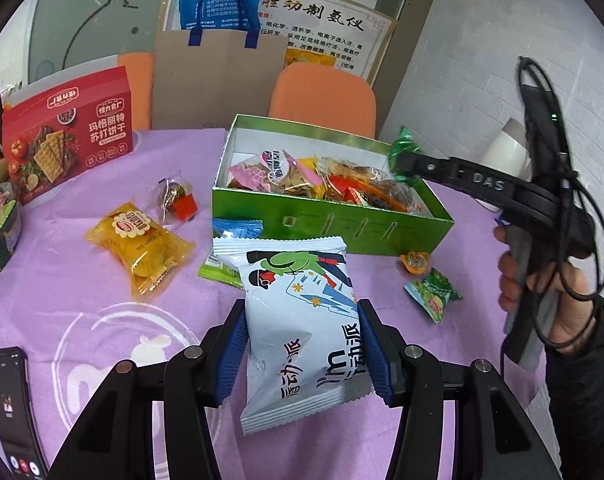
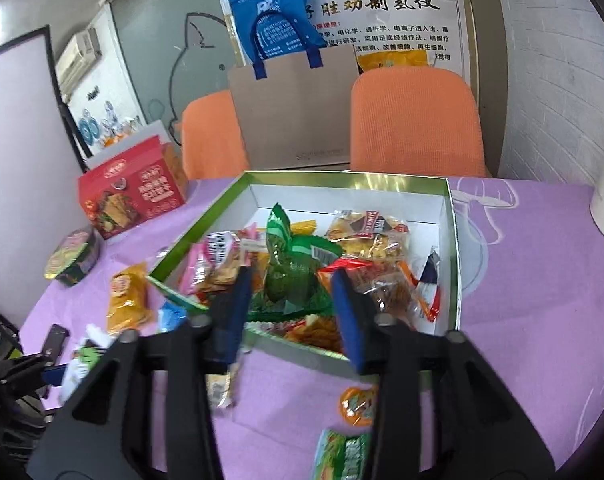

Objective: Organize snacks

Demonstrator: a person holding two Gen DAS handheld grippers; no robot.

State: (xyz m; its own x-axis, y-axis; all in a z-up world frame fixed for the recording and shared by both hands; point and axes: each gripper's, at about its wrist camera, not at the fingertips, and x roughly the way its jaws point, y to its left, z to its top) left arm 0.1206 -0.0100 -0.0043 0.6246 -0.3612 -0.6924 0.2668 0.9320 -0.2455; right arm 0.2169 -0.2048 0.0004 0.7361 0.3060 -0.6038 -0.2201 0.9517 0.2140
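A white snack bag with a green cartoon figure sits between the blue pads of my left gripper, which is shut on it just above the purple tablecloth. Ahead lies the open green box, filled with several wrapped snacks. My right gripper reaches over the box's right corner, held by a person's hand. In the right wrist view, a shiny green packet stands between the pads of the right gripper, above the snacks in the box.
Loose on the cloth are a yellow packet, a small clear-wrapped candy, a blue packet, an orange jelly cup and a green packet. A red cracker box stands far left, with a phone near left.
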